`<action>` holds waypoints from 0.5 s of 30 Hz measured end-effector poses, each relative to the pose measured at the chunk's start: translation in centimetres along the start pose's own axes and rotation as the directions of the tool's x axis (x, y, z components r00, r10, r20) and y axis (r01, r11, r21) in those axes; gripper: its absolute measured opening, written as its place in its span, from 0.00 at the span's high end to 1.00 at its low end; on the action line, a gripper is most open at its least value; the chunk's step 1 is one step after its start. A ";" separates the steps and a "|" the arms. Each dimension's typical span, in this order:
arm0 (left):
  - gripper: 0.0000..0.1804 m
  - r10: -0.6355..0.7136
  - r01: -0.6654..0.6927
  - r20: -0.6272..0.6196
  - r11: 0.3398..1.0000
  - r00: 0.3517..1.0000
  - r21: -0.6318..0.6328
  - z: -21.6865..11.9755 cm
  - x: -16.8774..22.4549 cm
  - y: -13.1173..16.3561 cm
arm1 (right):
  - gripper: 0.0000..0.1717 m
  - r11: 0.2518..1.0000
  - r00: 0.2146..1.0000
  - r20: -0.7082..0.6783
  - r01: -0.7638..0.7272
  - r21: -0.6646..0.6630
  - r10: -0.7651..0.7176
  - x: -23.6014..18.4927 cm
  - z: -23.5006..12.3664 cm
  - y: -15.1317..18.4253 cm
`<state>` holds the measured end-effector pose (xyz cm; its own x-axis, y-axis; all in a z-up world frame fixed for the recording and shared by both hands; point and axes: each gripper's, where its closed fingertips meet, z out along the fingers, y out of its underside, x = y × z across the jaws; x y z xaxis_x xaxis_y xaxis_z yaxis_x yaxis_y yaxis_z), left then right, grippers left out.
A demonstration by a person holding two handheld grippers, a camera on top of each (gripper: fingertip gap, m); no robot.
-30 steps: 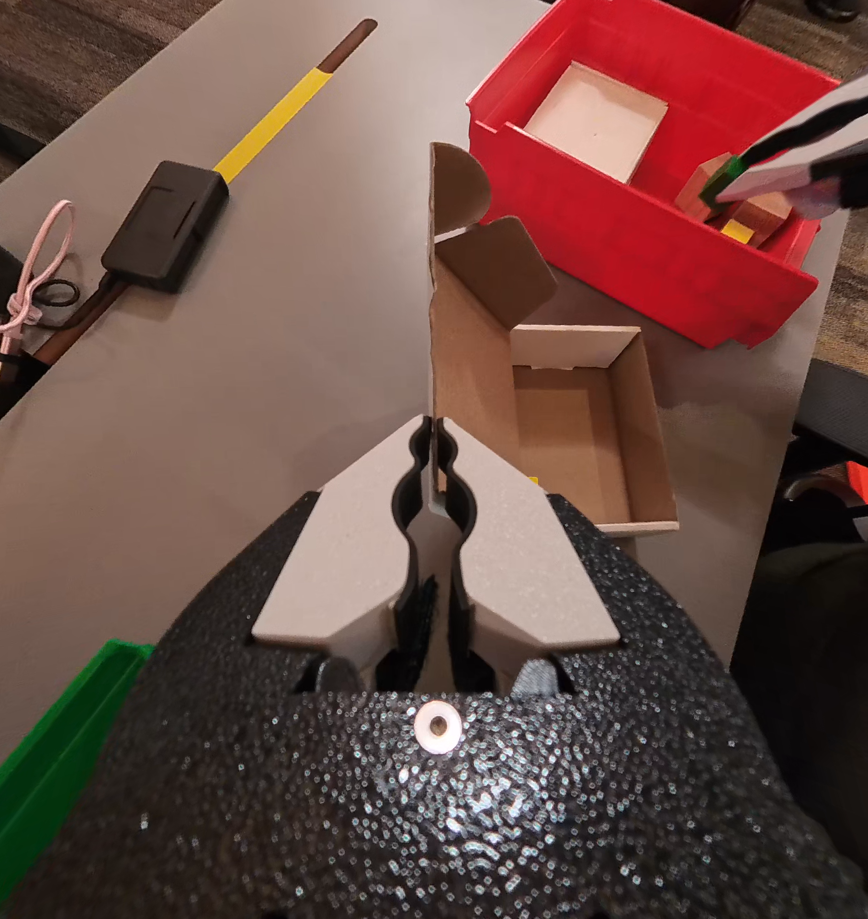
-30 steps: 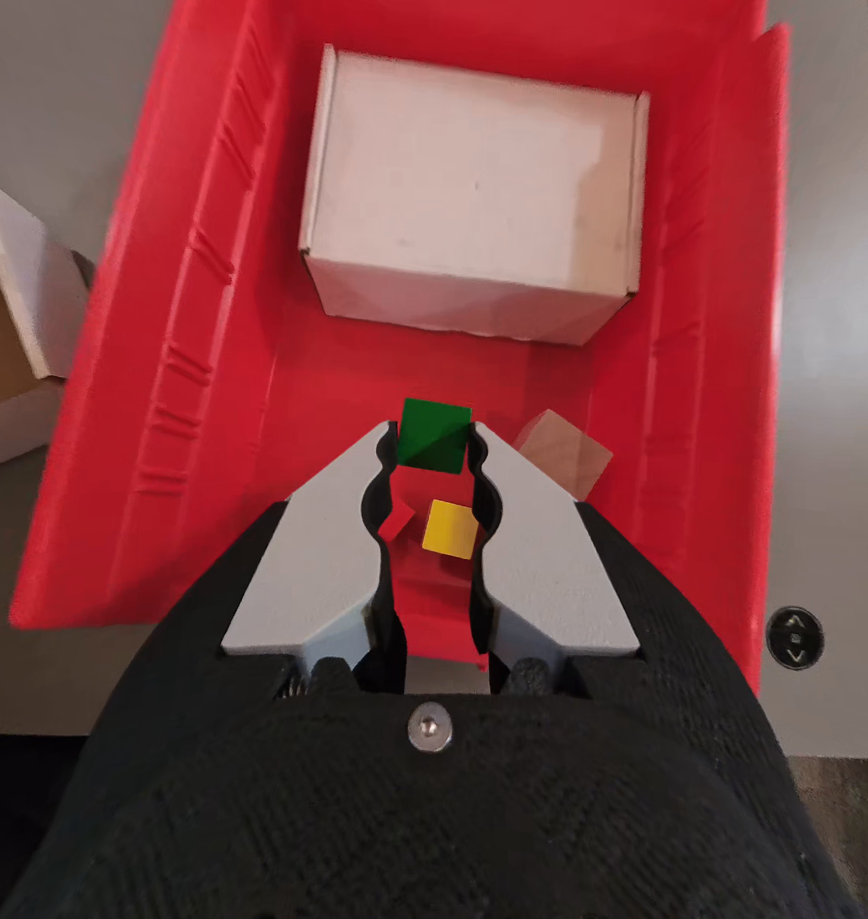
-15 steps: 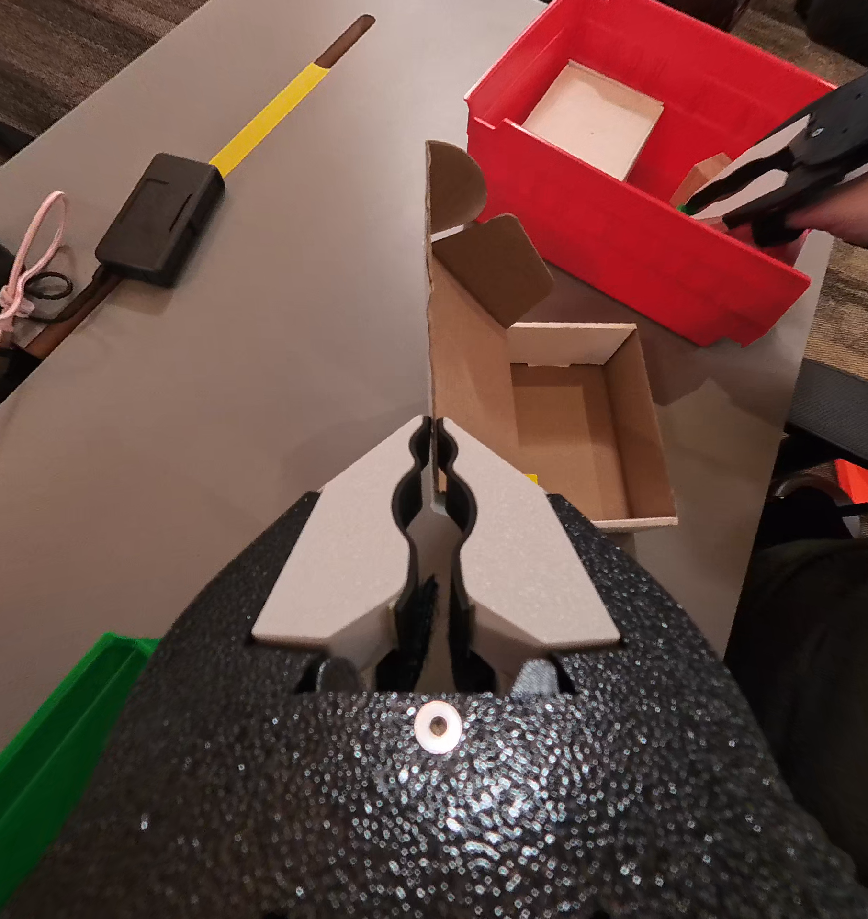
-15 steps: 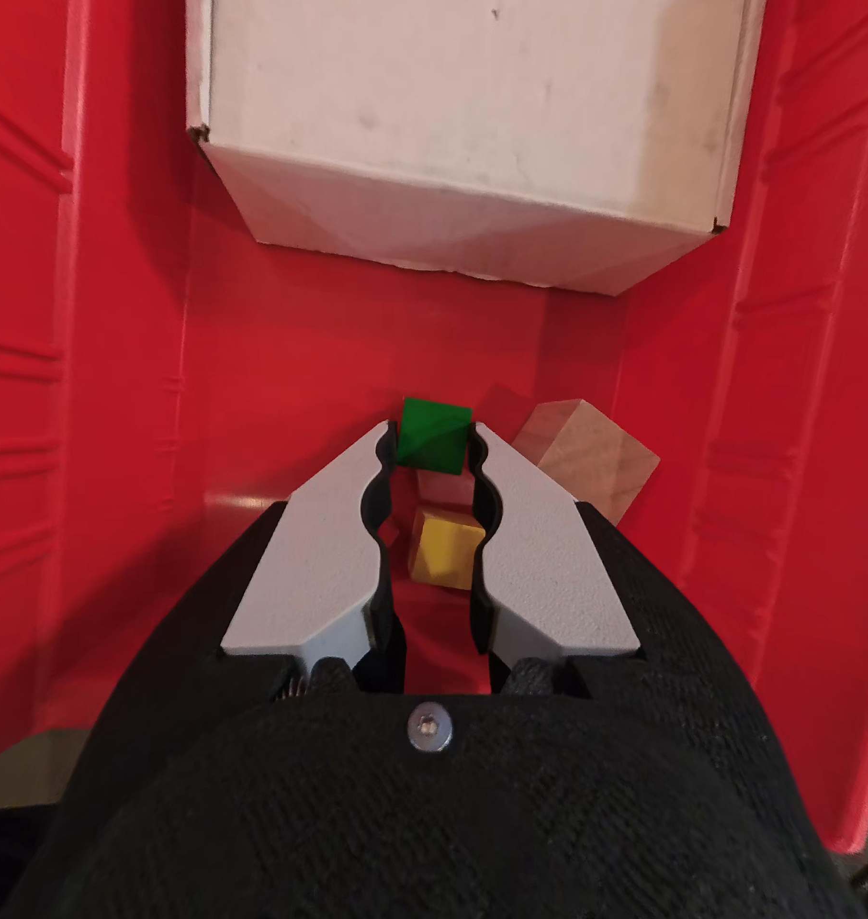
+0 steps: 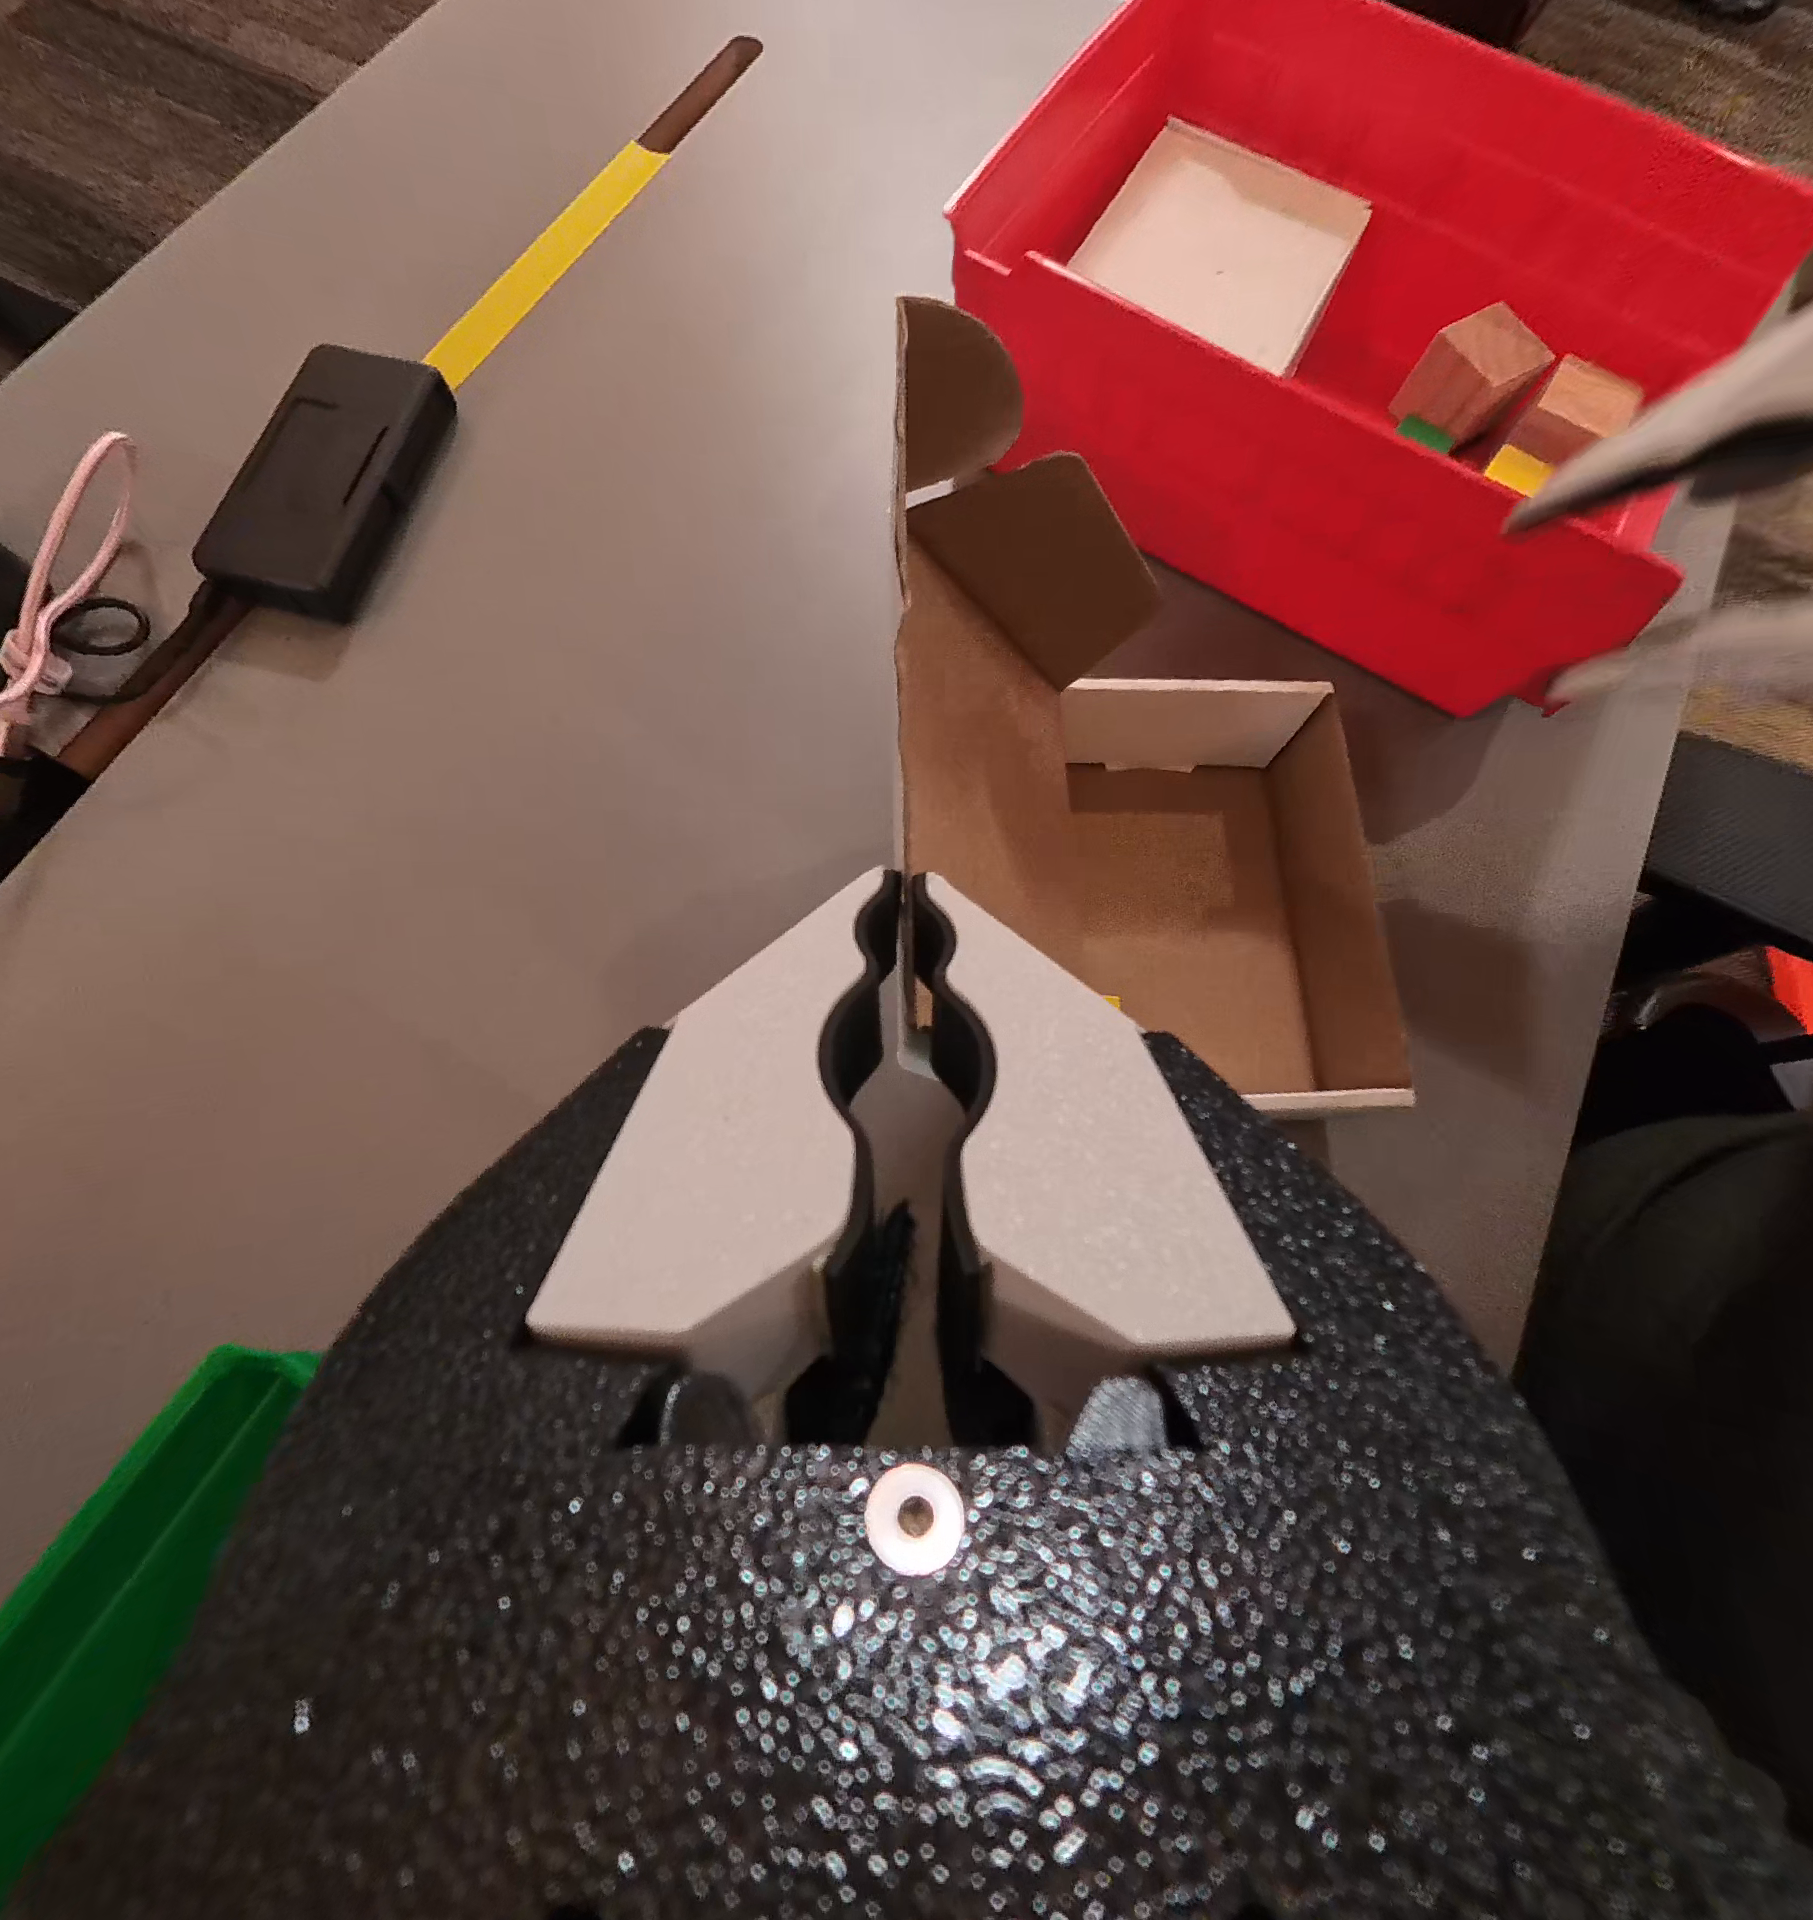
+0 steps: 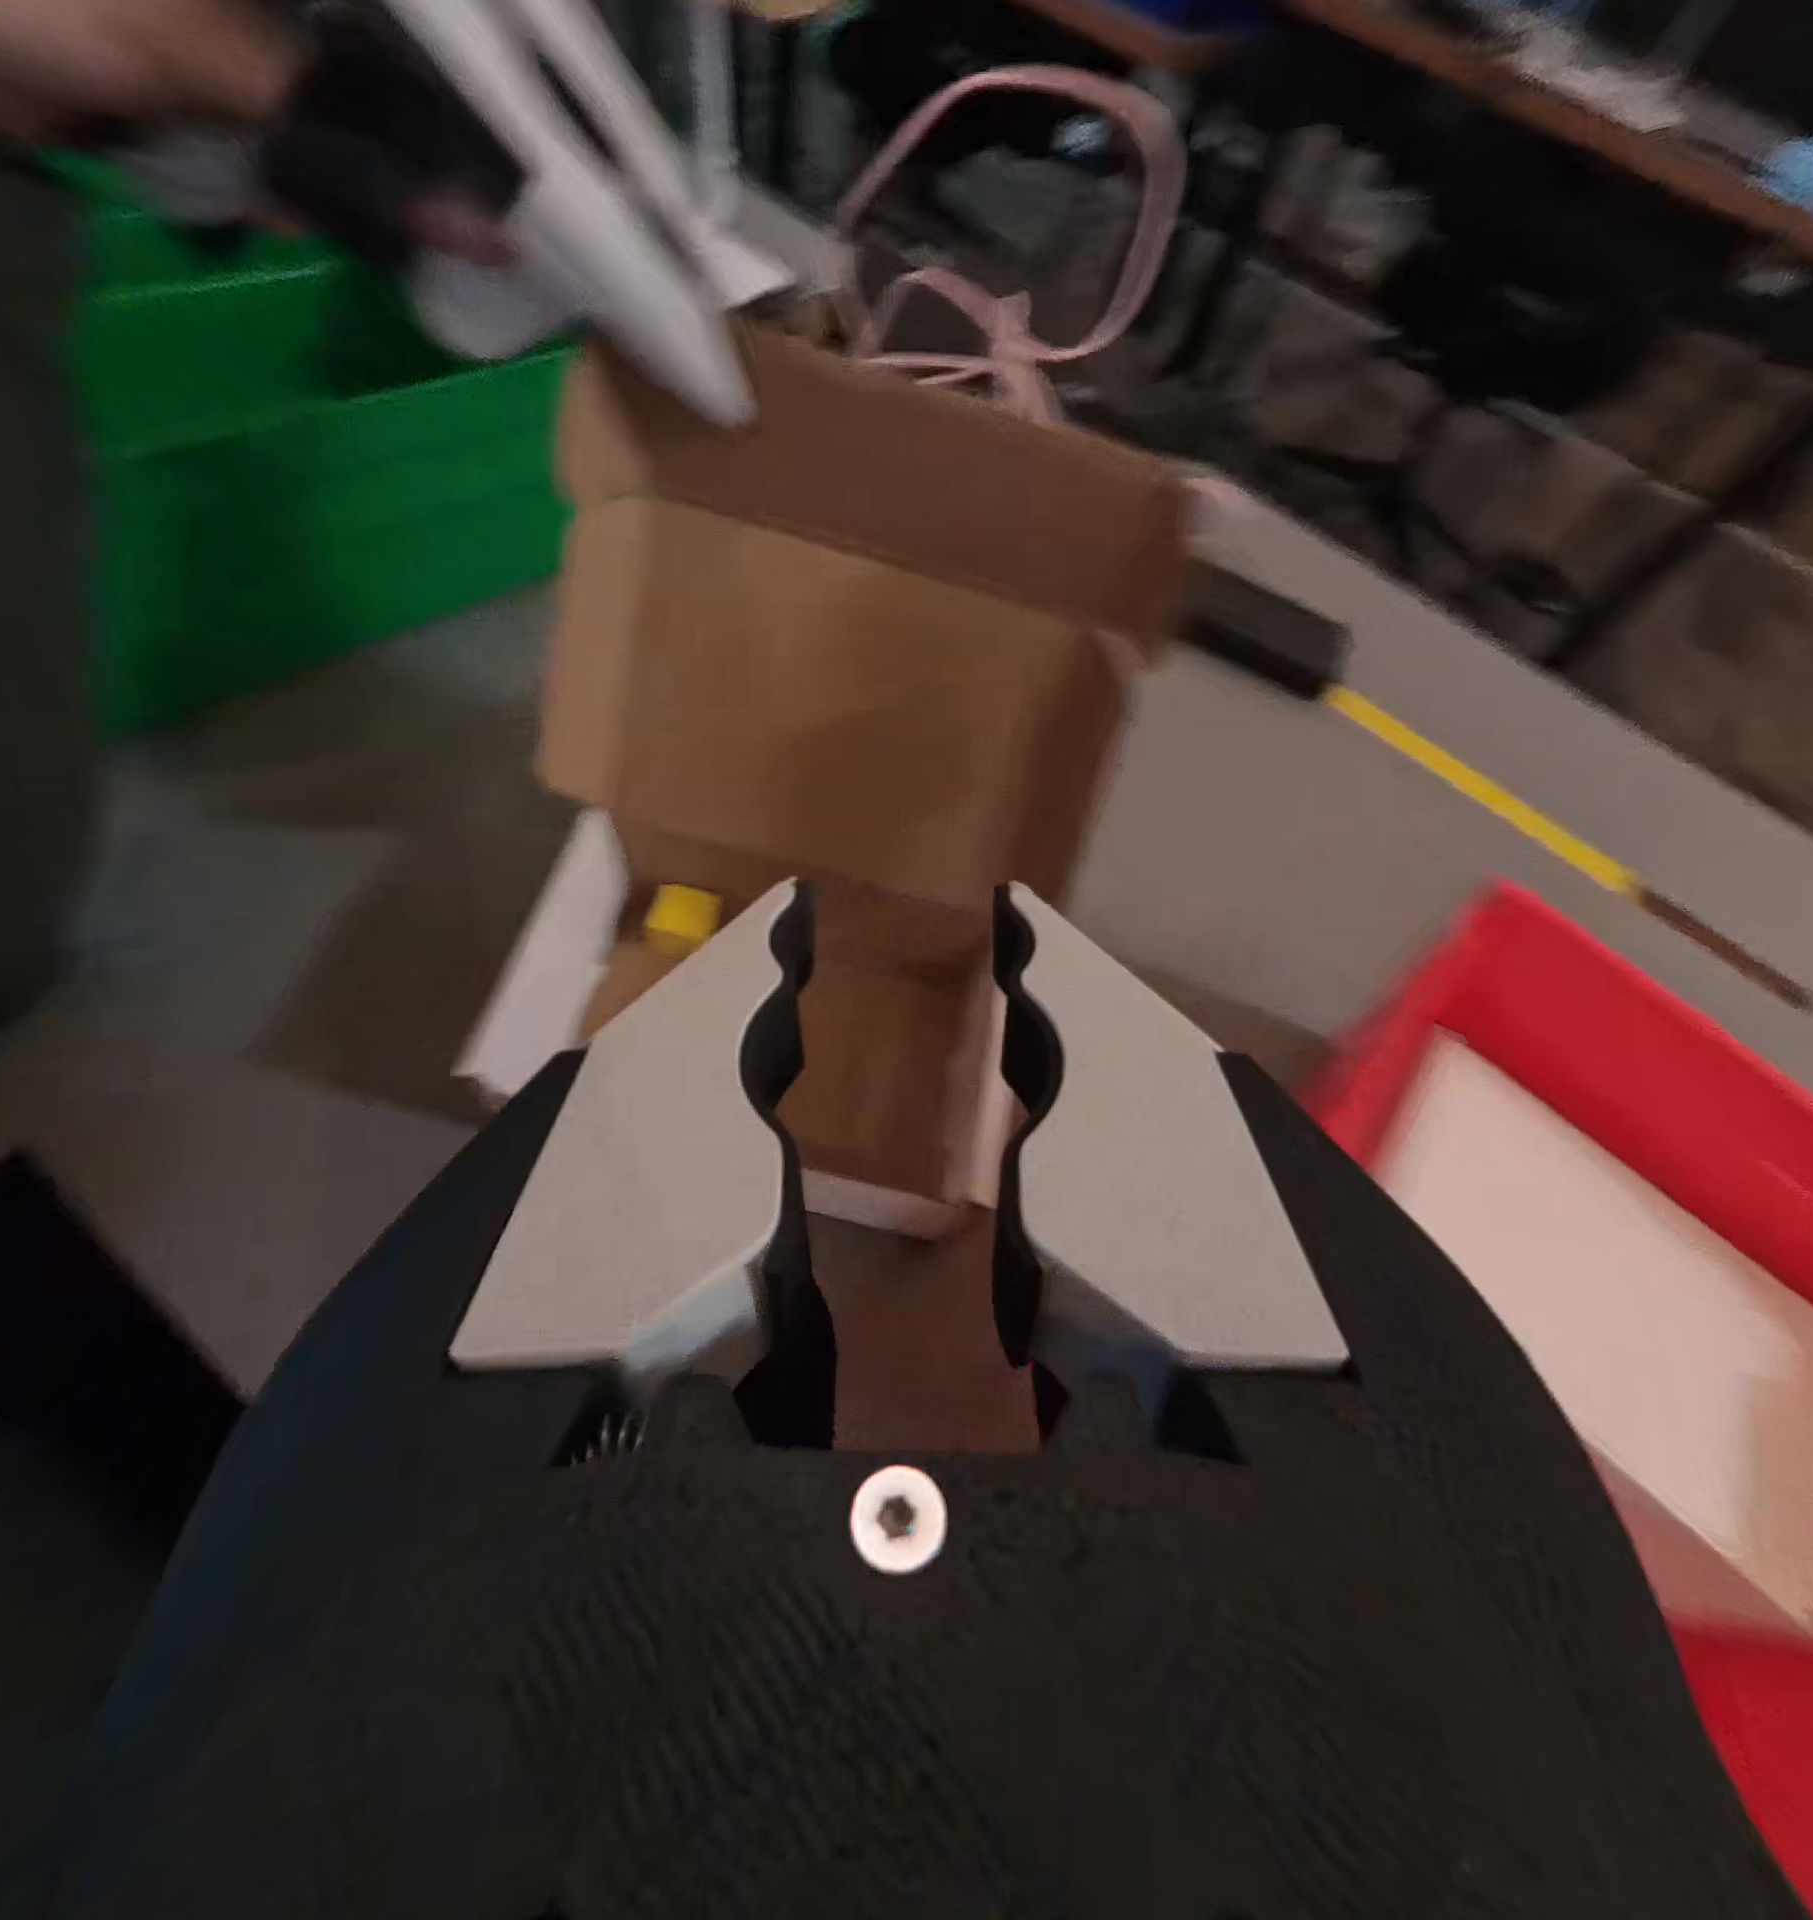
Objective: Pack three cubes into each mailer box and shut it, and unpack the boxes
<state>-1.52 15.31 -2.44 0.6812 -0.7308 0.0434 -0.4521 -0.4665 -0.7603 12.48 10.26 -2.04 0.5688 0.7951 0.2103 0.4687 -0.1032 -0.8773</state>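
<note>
On the grey bench (image 5: 569, 831), the left tool (image 5: 907, 902) clenches the upright lid (image 5: 975, 727) of the mailer box (image 5: 1338, 883) to keep it open, while the right tool (image 6: 900, 894), released and empty, hovers above it, likely reaching for the 1 yellow cube (image 6: 678, 914) inside.

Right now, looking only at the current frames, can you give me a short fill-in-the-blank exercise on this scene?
1. The left gripper is pinched shut on the upright ___ of the open mailer box.
2. The closed white box lies inside the ___ bin.
3. In that bin, next to the two wooden cubes and the yellow cube, lies one ___ cube.

Missing words: lid; red; green
</note>
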 end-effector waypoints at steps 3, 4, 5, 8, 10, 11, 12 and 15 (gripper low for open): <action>1.00 0.006 -0.006 0.004 1.000 1.000 -0.001 -0.1 0.1 0.0 | 0.81 0.990 0.987 0.159 0.048 -0.135 -0.026 -4.2 4.4 1.9; 1.00 0.007 -0.007 0.004 1.000 1.000 -0.002 -0.1 0.2 -0.1 | 0.80 0.981 0.982 0.187 0.052 -0.187 -0.016 -4.9 5.7 2.8; 1.00 0.008 -0.008 0.005 1.000 1.000 -0.002 -0.1 0.2 -0.1 | 0.79 0.969 0.977 0.214 0.047 -0.244 0.006 -5.5 6.7 3.7; 1.00 0.008 -0.008 0.005 1.000 1.000 -0.003 -0.1 0.2 -0.1 | 0.77 0.918 0.963 0.260 0.043 -0.393 0.066 -7.0 8.7 6.0; 1.00 0.007 -0.007 0.006 1.000 1.000 -0.005 -0.2 0.3 0.0 | 0.78 0.906 0.963 0.257 0.035 -0.422 0.083 -7.4 9.7 6.4; 1.00 0.007 -0.007 0.006 1.000 1.000 -0.005 -0.2 0.3 0.0 | 0.78 0.896 0.962 0.257 0.036 -0.442 0.088 -7.5 10.1 6.6; 1.00 0.006 -0.006 0.007 1.000 1.000 -0.007 -0.2 0.3 0.0 | 0.78 0.886 0.964 0.253 0.043 -0.461 0.085 -7.6 10.5 7.0; 1.00 0.019 -0.019 0.009 1.000 1.000 -0.008 -0.4 0.5 0.0 | 0.78 0.854 0.959 0.268 0.065 -0.516 0.088 -8.1 11.4 8.2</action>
<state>-1.41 14.74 -2.15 0.6775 -0.7351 0.0228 -0.4698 -0.4564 -0.7557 3.97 9.78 -15.89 0.4060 0.9138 0.0087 0.7863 -0.3445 -0.5128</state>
